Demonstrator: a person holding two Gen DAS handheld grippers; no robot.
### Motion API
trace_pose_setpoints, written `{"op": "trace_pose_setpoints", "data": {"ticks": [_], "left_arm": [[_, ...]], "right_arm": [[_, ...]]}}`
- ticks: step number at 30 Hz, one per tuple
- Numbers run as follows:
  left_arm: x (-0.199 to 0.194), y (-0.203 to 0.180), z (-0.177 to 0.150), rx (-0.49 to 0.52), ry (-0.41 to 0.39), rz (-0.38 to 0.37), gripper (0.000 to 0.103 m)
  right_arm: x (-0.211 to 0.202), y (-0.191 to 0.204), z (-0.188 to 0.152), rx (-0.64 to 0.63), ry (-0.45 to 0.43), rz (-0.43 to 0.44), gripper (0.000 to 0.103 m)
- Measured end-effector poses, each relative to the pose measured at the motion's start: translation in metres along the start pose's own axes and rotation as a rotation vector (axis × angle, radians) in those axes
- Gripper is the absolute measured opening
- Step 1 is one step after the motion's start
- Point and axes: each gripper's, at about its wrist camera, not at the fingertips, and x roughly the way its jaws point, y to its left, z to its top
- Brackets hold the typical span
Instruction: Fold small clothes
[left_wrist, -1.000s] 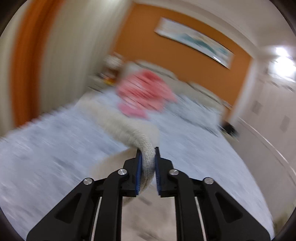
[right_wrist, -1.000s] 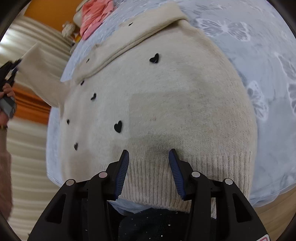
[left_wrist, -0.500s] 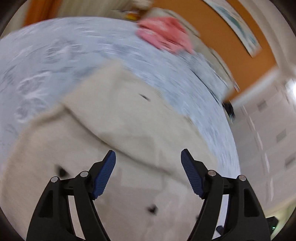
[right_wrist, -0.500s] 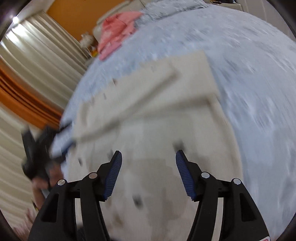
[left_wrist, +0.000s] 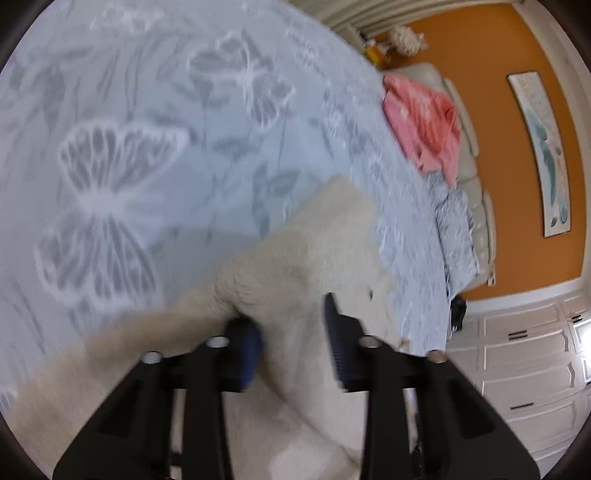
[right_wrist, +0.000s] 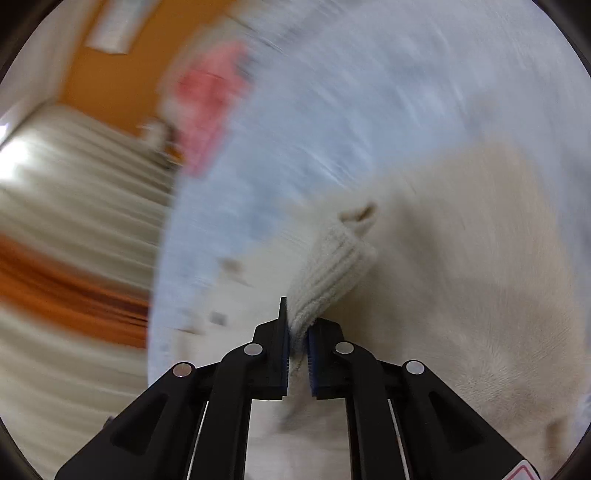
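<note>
A cream knit sweater (left_wrist: 325, 251) with small black hearts lies on the pale blue butterfly bedspread (left_wrist: 147, 129). My left gripper (left_wrist: 291, 332) is open low over it, a fold of the knit lying between its blue pads without being pinched. In the right wrist view my right gripper (right_wrist: 297, 343) is shut on the sweater's ribbed edge (right_wrist: 332, 266) and lifts it off the rest of the sweater (right_wrist: 461, 277). Both views are blurred by motion.
A pink garment (left_wrist: 424, 122) lies at the head of the bed by grey pillows; it also shows blurred in the right wrist view (right_wrist: 210, 107). An orange wall (left_wrist: 498, 147), white cabinets (left_wrist: 524, 362) and striped curtains (right_wrist: 74, 206) surround the bed.
My left gripper let go of the sleeve, opened and dropped low over the sweater. My right gripper, open before, has shut on the ribbed edge and raised it.
</note>
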Motion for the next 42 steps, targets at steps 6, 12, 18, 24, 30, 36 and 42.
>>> {"op": "trace_pose_setpoints", "data": {"ticks": [6,12,18,24,30,36,42], "left_arm": [[0.022,0.019,-0.009,-0.005,0.038,0.028,0.008],[0.023,0.022,-0.023,0.131,-0.033,0.026,0.009],[0.019,0.027,-0.036,0.304,-0.120,-0.047,0.009],[0.016,0.041,-0.033,0.266,-0.135,-0.157,0.009],[0.013,0.049,-0.034,0.266,-0.146,-0.206,0.009],[0.011,0.052,-0.036,0.267,-0.153,-0.230,0.009],[0.009,0.057,-0.039,0.267,-0.158,-0.243,0.009]], "right_arm": [[-0.020,-0.052,-0.022,-0.083,0.010,-0.210,0.007],[-0.010,-0.077,-0.031,-0.029,0.044,-0.223,0.012],[-0.065,-0.019,-0.044,-0.180,-0.206,-0.402,0.024],[0.049,0.109,-0.051,-0.587,0.133,-0.078,0.027],[0.209,0.204,-0.063,-0.774,0.396,0.004,0.034],[0.270,0.224,-0.086,-0.838,0.531,-0.031,0.048],[0.264,0.244,-0.099,-0.951,0.514,0.004,0.003]]}}
